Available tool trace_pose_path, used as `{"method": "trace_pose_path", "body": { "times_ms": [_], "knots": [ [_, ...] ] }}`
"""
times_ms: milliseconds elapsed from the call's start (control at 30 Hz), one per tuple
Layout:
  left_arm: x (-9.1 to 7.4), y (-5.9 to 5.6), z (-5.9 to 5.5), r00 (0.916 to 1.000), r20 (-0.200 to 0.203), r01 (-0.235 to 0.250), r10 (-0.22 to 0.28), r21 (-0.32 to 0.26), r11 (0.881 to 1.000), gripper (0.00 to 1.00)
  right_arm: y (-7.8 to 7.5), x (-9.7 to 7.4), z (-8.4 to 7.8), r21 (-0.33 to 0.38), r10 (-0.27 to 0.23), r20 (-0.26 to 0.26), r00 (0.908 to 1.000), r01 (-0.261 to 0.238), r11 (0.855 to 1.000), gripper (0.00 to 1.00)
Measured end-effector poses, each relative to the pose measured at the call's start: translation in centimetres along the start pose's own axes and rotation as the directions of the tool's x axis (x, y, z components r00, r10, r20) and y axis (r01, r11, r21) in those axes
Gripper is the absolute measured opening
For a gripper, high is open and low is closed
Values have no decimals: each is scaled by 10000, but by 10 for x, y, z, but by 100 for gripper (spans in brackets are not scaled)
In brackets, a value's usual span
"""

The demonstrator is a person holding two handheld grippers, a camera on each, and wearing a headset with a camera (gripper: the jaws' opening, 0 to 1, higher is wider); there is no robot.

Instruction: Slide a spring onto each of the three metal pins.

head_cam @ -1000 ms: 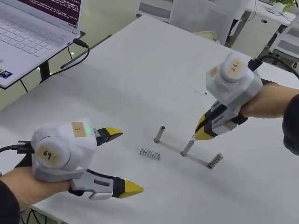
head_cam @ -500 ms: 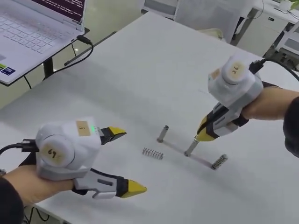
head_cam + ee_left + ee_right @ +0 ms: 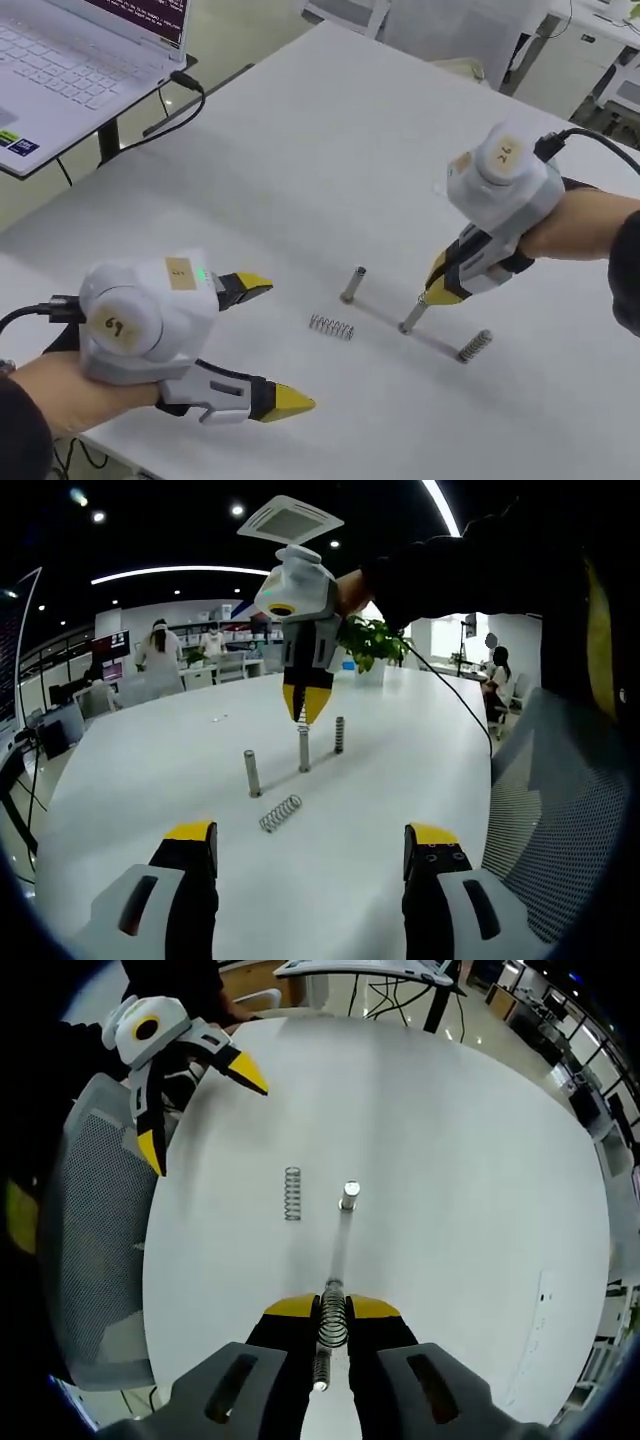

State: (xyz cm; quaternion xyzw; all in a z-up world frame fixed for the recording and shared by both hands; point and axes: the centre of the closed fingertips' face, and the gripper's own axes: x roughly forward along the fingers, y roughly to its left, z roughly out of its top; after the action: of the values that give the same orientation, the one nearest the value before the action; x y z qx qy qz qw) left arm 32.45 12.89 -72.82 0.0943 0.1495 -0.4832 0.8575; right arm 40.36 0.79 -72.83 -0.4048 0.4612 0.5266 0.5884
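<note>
The first spring (image 3: 333,1317) is being held between the fingers of the right gripper (image 3: 436,292), which are closing narrowly on its coils. It is hanging at the top of the middle pin (image 3: 410,318); whether it is passing over the tip cannot be told. The second spring (image 3: 474,346) is sitting around the end pin (image 3: 339,722). The third spring (image 3: 331,327) is lying flat on the desk (image 3: 300,150), just beside the bare pin (image 3: 351,285). All three pins are standing upright in one row. The left gripper (image 3: 270,343) is hovering near the desk's front edge, well apart from the pins, with its fingers spread wide and gripping nothing. A laptop (image 3: 70,70) is sitting on a separate stand beyond the desk's left edge.
</note>
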Motion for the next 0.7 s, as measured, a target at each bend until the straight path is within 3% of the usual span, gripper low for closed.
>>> {"method": "trace_pose_path", "body": {
  "times_ms": [700],
  "knots": [
    [-1,1,-2,10000,14,-33,33,-77,10000,71,0,17,-7,18,-6,-171,9999,7,10000,8]
  ]
}}
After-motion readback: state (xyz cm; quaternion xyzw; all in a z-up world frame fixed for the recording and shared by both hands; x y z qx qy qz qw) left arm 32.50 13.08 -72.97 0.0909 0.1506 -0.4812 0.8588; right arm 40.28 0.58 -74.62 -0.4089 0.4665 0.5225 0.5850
